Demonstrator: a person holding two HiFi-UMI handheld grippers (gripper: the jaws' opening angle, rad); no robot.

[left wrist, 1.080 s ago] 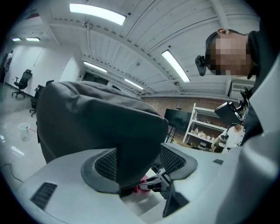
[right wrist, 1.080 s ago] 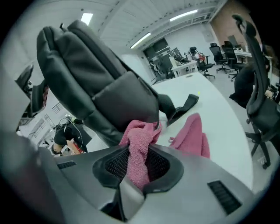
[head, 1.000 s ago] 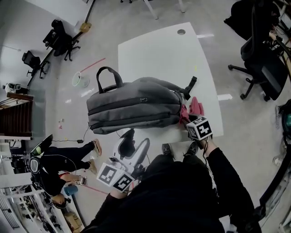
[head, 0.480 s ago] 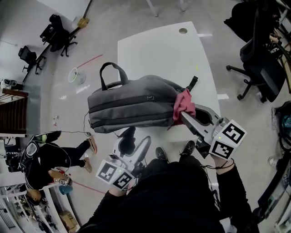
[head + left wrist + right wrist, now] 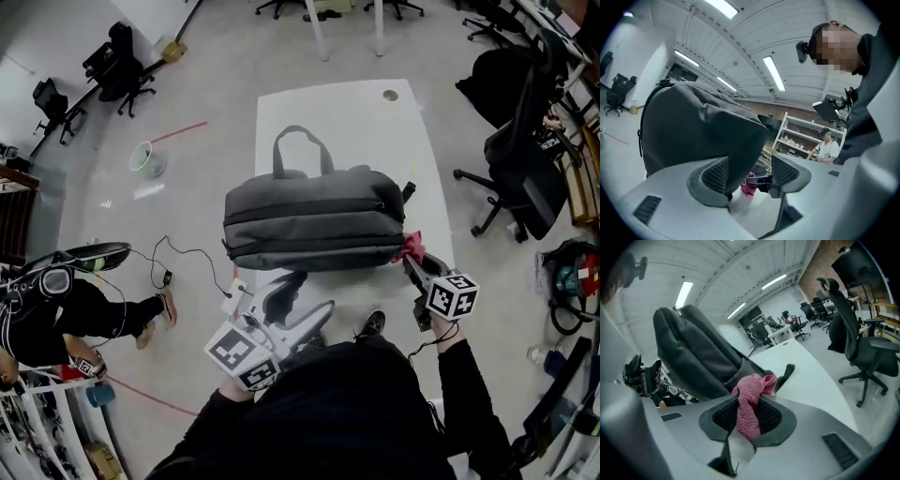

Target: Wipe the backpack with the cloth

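The right tool [image 5: 748, 414] is pinching the soft, limp cloth [image 5: 751, 392] mid-fold. The left tool [image 5: 750, 174] is gaping around the pliable backpack [image 5: 314, 220], probably to steady its sagging side.

One grey fabric backpack [image 5: 314, 220] with one looped carry handle [image 5: 298, 150], one pink knitted cloth [image 5: 413, 246] and one white desk [image 5: 342, 112]. Two tools with marker cubes: the left hand-held gripper [image 5: 314, 292] and the right hand-held gripper [image 5: 413, 262]. One round green-rimmed bin [image 5: 145, 159] on the floor.
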